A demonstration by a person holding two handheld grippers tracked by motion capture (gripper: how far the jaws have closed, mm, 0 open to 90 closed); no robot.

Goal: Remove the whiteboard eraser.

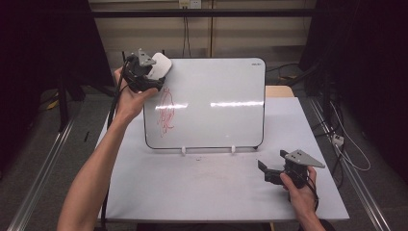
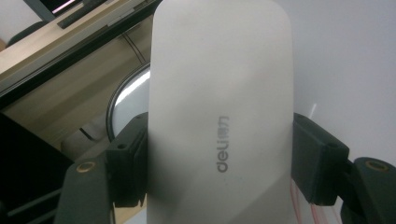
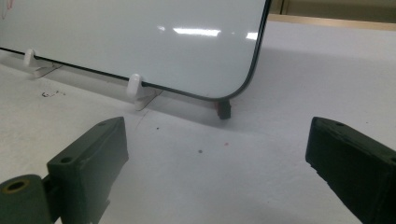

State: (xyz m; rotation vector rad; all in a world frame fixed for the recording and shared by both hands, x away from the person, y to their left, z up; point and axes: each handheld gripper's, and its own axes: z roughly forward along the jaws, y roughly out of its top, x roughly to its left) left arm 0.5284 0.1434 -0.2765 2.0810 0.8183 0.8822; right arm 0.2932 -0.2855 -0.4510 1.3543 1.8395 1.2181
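Between the two black jaws of the left gripper (image 2: 219,154) sits a white eraser (image 2: 219,112), pinched on both long sides, its grey printed logo facing the camera in the left gripper view. From above, that gripper (image 1: 150,72) holds the eraser (image 1: 159,65) at the far left corner of the whiteboard (image 1: 216,103), which stands tilted on small white feet at the far half of the table (image 1: 202,192). Just below the eraser, near the board's left edge, runs a red scribble (image 1: 165,113). At the near right, well apart from the board, the right gripper (image 1: 263,171) rests low over the table with its jaws spread wide and nothing between them; its own view looks past them (image 3: 219,154) at the board's near right corner (image 3: 140,42).
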